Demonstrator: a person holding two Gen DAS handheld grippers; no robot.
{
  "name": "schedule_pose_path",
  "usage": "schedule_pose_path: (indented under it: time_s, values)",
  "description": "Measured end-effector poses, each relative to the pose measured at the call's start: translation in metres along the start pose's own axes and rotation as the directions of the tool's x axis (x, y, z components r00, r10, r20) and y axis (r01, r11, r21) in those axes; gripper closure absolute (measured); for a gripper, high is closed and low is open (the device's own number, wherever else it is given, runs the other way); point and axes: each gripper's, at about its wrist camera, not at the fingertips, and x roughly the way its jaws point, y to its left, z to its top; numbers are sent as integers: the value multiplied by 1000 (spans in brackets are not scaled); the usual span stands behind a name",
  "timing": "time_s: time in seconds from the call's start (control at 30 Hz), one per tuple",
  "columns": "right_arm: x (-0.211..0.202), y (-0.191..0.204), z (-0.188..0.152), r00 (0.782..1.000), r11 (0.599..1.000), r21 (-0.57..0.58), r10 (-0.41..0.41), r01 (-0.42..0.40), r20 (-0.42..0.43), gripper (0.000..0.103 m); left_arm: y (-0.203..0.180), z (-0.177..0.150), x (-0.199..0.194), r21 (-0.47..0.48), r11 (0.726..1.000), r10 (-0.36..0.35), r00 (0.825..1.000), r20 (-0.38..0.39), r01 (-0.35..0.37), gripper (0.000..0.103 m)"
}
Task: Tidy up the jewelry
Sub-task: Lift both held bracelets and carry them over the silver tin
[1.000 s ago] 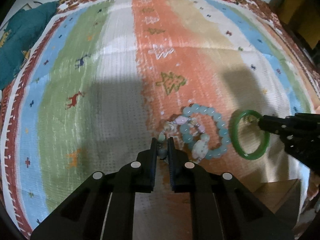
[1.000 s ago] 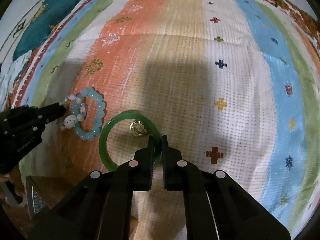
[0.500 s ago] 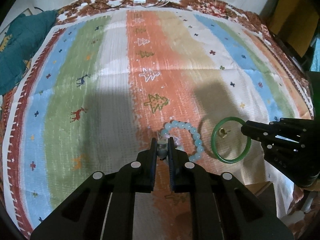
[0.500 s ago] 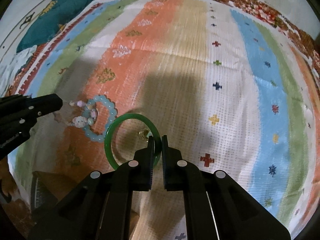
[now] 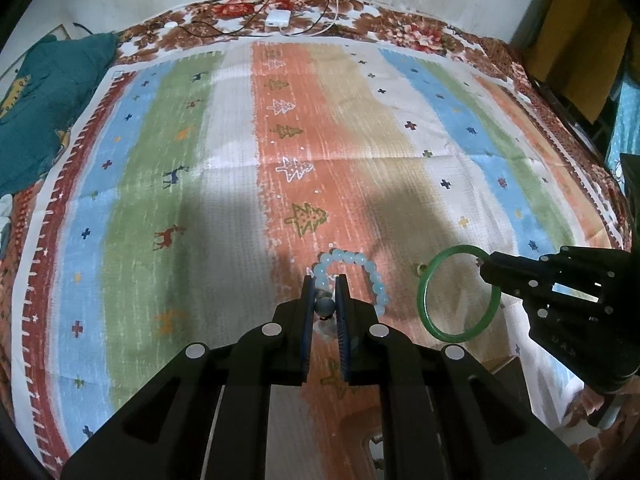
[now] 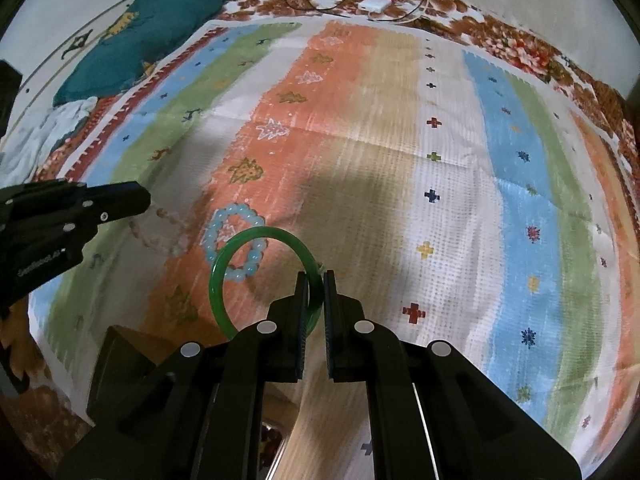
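My left gripper [image 5: 325,280] is shut on a small mixed-bead bracelet [image 5: 325,306], held above the striped cloth. That bracelet hangs blurred below its tip in the right wrist view [image 6: 160,232]. A pale blue bead bracelet [image 5: 360,268] lies on the orange stripe just beyond the left fingers; it also shows in the right wrist view [image 6: 236,240]. My right gripper [image 6: 316,276] is shut on a green bangle [image 6: 240,280], lifted off the cloth; it shows at the right of the left wrist view [image 5: 456,292]. A small gold ring [image 5: 421,267] lies by the bangle.
A striped cloth [image 5: 200,200] covers the surface. A teal cloth [image 5: 40,120] lies at the far left. A white charger with cables [image 5: 279,18] sits at the far edge. A wooden box [image 6: 120,364] stands at the near edge below the grippers.
Both grippers have risen and pulled back. The left lifted the small bead bracelet away from the blue one; the right lifted the green bangle off the cloth.
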Motion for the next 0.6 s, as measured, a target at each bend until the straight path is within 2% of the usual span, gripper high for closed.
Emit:
schedule_pose_path:
  time_s: [0.6]
  values:
    - [-46, 6, -19, 996, 999, 11, 35, -37, 85, 95, -20, -15, -46, 16, 998, -56, 995, 77, 55, 93]
